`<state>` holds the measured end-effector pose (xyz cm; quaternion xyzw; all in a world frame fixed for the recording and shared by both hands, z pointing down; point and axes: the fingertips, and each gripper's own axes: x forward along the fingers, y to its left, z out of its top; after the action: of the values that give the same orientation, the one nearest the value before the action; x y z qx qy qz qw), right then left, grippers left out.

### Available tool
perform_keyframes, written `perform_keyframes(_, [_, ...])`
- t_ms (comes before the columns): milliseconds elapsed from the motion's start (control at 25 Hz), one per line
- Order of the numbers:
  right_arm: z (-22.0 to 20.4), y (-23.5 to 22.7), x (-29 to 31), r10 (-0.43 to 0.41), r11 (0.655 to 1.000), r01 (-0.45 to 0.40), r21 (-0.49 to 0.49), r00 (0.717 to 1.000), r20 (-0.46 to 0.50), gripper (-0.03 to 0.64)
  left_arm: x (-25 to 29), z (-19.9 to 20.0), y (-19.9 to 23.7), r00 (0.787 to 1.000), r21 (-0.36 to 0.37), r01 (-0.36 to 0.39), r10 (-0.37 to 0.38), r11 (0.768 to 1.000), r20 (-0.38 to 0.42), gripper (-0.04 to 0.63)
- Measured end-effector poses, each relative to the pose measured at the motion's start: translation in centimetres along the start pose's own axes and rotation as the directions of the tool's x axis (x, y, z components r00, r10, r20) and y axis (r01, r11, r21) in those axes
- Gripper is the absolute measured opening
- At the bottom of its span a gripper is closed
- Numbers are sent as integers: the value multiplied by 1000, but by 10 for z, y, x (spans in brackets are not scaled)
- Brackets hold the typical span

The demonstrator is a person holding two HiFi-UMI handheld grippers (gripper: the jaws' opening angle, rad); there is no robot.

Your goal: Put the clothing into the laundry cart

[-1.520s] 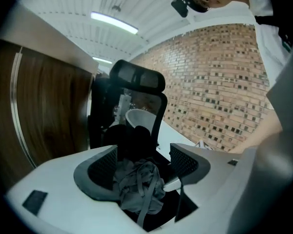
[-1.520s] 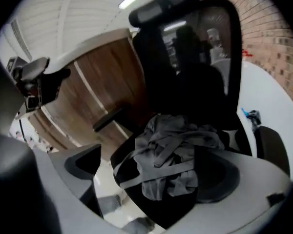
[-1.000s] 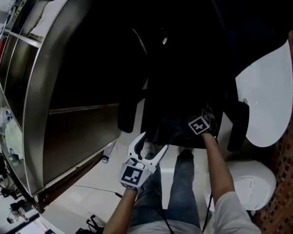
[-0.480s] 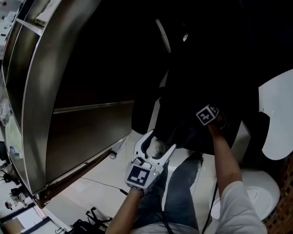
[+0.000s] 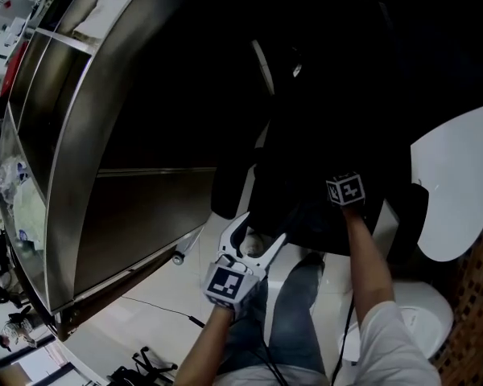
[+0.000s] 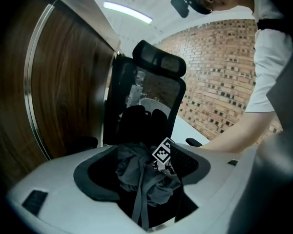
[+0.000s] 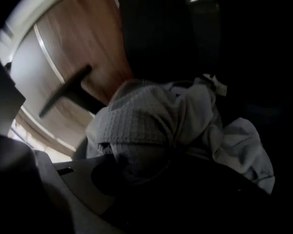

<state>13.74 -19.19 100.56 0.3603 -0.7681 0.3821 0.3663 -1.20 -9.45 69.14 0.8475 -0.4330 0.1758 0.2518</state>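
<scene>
A crumpled heap of grey clothing (image 6: 139, 172) lies on the seat of a black office chair (image 6: 158, 62). In the head view the heap is almost lost in the dark. My right gripper (image 5: 344, 185) points steeply down into it, with its marker cube (image 6: 162, 151) on top of the pile. Its jaws have just been closing, and a fold of grey waffle-knit cloth (image 7: 141, 126) is bunched between them. My left gripper (image 5: 258, 232) hangs open in front of the seat edge, a little short of the clothing, with nothing in it.
A curved wood and metal wall unit (image 5: 121, 183) stands close on the left of the chair. A white tabletop (image 5: 459, 183) and a round white object (image 5: 423, 320) are on the right. The chair's armrests (image 5: 229, 187) flank the seat. The person's legs (image 5: 294, 312) are below.
The right gripper has sunk lower into the heap on the seat and rolled. The left gripper has stayed about where it was, still open.
</scene>
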Motion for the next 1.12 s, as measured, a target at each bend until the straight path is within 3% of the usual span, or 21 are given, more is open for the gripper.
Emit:
perform_keyframes(160, [35,36,-61,95,980,-129,150,973,212,152,-16,11,-13,1000,-16,12,-12,1000,24,321])
perform_keyframes(280, [63,56,-122,138,972,-193,137,932,335,144,-23,23,-22,998,18,36,-37,999,52,321])
perform_keyframes(440, [89,92,-213,126,980,-181,85,888,442,141,-48,70,-37,993,-6,34,-34,999,109,321])
perform_keyframes(560, [109,116,-285,104,987,-153,55,852,513,141,-69,100,-45,987,29,52,-56,998,153,321])
perform_keyframes(680, [128,137,-349,91,992,-127,21,807,584,141,-90,134,-50,974,73,65,-80,995,212,321])
perform_keyframes(840, [140,169,-428,67,997,-81,-6,769,636,141,-132,190,-67,947,94,68,-94,993,306,321])
perform_keyframes(920, [146,187,-468,50,998,-55,-14,732,679,141,-154,210,-79,935,115,73,-108,991,338,321])
perform_keyframes(1120, [170,229,-561,41,999,-10,-44,596,802,142,-196,254,-102,893,152,91,-149,984,425,321])
